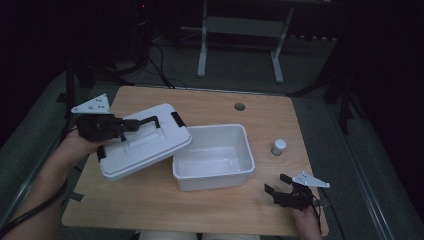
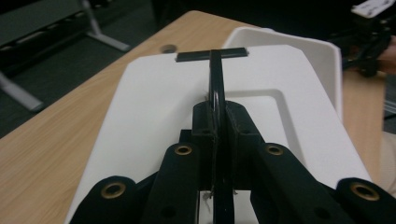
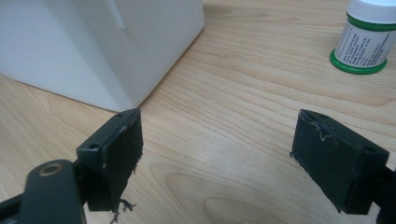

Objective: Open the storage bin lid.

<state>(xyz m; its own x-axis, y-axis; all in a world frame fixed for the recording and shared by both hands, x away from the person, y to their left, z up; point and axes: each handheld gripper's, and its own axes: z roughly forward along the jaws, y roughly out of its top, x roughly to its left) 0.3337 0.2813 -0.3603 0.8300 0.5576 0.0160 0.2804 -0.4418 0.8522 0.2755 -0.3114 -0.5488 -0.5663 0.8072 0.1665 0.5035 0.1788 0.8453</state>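
1. Left gripper (image 1: 127,126) sits at about 9 o'clock on the table (image 1: 210,107), and its jaws are pinched tight on the black handle (image 1: 147,121) of the white lid (image 1: 145,142). In the left gripper view you can see the handle (image 2: 215,88) squeezed right between the two pads, no gap at all.

2. The lid is tilted, with its right edge resting on the left rim of the white box (image 1: 212,156) and the rest of it out over the table on the 9 o'clock side. It's off to the side of the box, so most of the opening is uncovered. There are black latches on the lid's ends; the one at the far end shows up in the left gripper view as a black bar (image 2: 211,55).

3. The box sits roughly dead centre on the table, open side up, and the inside looks empty and white. In the right gripper view its corner (image 3: 93,46) is at about 10 o'clock, just beyond the left jaw.

4. Right gripper (image 1: 279,184) is down at about 5 o'clock near the table's front edge, jaws spread wide with nothing between them but bare wood (image 3: 217,144).

5. A small bottle (image 1: 278,146) with a white cap stands upright at about 3 o'clock, near the box's right side but not touching it. From the right gripper view, it (image 3: 366,39) has a green base ring and a printed label; the text is too small to read.
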